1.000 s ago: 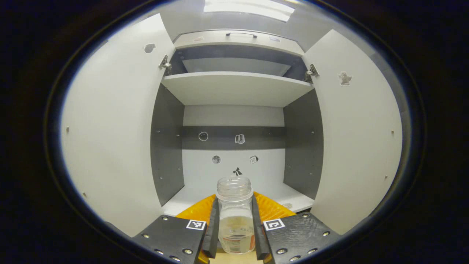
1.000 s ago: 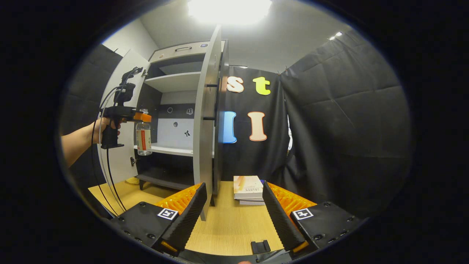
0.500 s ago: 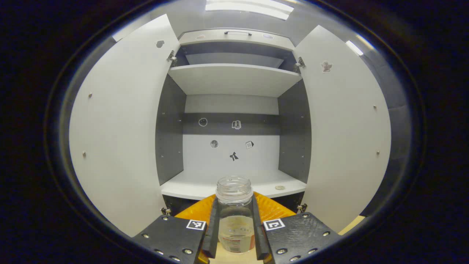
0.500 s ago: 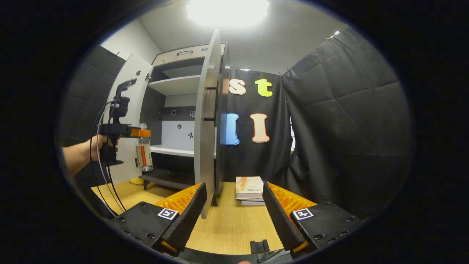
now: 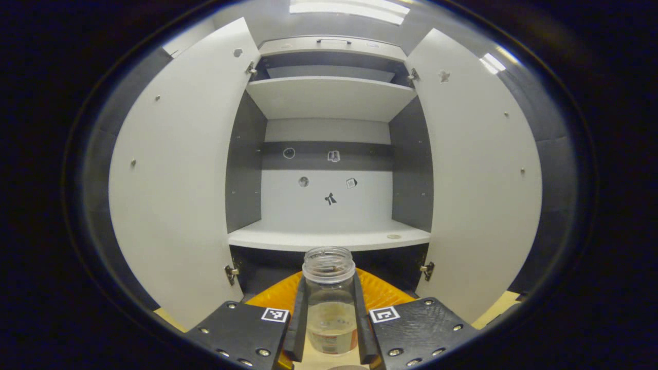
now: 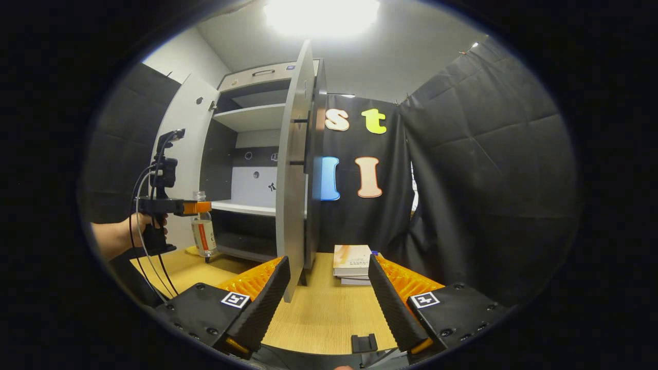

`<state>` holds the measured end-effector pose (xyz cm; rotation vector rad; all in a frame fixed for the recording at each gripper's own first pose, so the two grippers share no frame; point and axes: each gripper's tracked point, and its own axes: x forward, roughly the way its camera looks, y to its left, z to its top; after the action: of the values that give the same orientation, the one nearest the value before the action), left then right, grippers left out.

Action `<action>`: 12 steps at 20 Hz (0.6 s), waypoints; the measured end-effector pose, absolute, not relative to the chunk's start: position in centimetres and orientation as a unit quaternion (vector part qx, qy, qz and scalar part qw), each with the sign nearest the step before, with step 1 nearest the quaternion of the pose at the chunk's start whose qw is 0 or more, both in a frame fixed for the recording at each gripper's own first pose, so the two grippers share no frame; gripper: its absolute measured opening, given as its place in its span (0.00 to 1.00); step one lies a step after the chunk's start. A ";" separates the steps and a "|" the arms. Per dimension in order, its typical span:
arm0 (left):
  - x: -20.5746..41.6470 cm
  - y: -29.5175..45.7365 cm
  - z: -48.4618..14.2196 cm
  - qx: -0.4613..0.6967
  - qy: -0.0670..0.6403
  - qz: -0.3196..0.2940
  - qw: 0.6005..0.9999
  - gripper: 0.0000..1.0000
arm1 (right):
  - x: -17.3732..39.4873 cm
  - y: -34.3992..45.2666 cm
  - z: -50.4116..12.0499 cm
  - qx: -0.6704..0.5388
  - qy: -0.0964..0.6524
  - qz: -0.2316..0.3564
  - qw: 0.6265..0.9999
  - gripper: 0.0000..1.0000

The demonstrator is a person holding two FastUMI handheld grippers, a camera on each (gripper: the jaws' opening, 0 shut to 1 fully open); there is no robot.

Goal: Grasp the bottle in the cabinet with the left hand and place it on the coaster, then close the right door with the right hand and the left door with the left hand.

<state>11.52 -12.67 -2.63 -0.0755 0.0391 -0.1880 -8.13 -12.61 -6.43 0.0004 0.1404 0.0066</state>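
In the left gripper view, the left gripper (image 5: 329, 318) clamps the clear bottle (image 5: 329, 303) between both fingers, upright, out in front of the cabinet (image 5: 329, 97) and below its lower shelf (image 5: 329, 239). Both cabinet doors stand open, the left door (image 5: 180, 174) and right door (image 5: 478, 174) flanking the shelves. In the right gripper view, the right gripper (image 6: 326, 300) hangs wide and empty over the wooden table (image 6: 324, 313), just before the cabinet's right door (image 6: 295, 169), with books (image 6: 352, 262) beside that door and a yellow coaster (image 6: 193, 251) under the bottle (image 6: 203, 234)

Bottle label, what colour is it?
The label on the bottle is white with an orange-red stripe, clearest in the right gripper view.
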 end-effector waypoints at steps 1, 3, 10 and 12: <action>11.4 -12.6 -3.2 -0.037 0.020 -0.093 0.995 0.42 | -8.1 -12.5 -6.5 -0.002 0.071 0.005 0.997 0.97; 11.1 -12.6 -4.6 -0.041 0.022 -0.091 0.995 0.42 | -8.0 -12.3 -6.7 -0.007 0.074 0.009 0.997 0.98; 10.7 -12.8 -9.3 -0.055 0.037 -0.094 0.993 0.42 | -7.6 -12.0 -7.7 -0.014 0.086 0.011 0.996 0.98; 10.3 -13.0 -10.8 -0.057 0.044 -0.094 0.993 0.42 | -7.5 -11.7 -7.9 -0.016 0.091 0.013 0.996 0.97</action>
<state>10.27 -12.97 -10.81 -0.1148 0.0884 -0.1892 -7.52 -11.70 -7.91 -0.0320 0.1821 0.0266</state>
